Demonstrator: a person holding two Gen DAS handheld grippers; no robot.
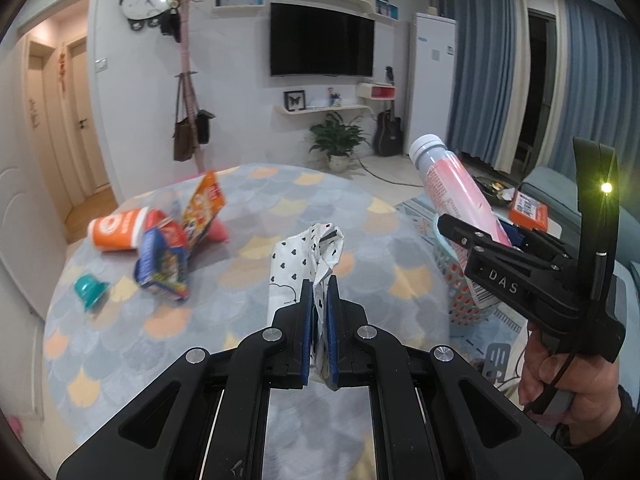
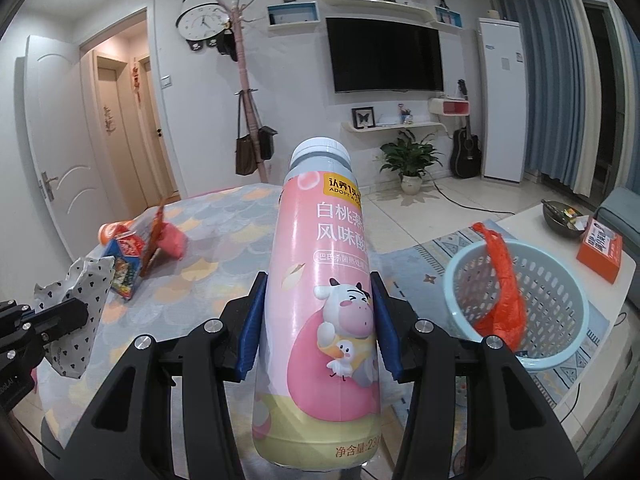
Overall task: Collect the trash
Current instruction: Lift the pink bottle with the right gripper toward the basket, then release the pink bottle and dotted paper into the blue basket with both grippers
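My left gripper [image 1: 319, 312] is shut on a crumpled white paper with black hearts [image 1: 316, 252], held above the round table [image 1: 280, 208]. The paper also shows at the left of the right wrist view [image 2: 80, 300]. My right gripper [image 2: 318, 312] is shut on a pink yogurt bottle [image 2: 324, 280] with a grey cap, held upright. The bottle [image 1: 456, 188] and right gripper [image 1: 496, 240] show in the left wrist view, over a pale blue basket [image 2: 560, 280] with an orange bag [image 2: 504, 280] draped in it.
On the table's left lie an orange cup [image 1: 116, 232], a blue carton [image 1: 164, 264], an orange snack packet [image 1: 204, 204], a pink lump [image 1: 219, 232] and a teal cap [image 1: 90, 288]. An orange box [image 2: 600, 248] and a dark bowl [image 2: 560, 216] sit on a low table at right.
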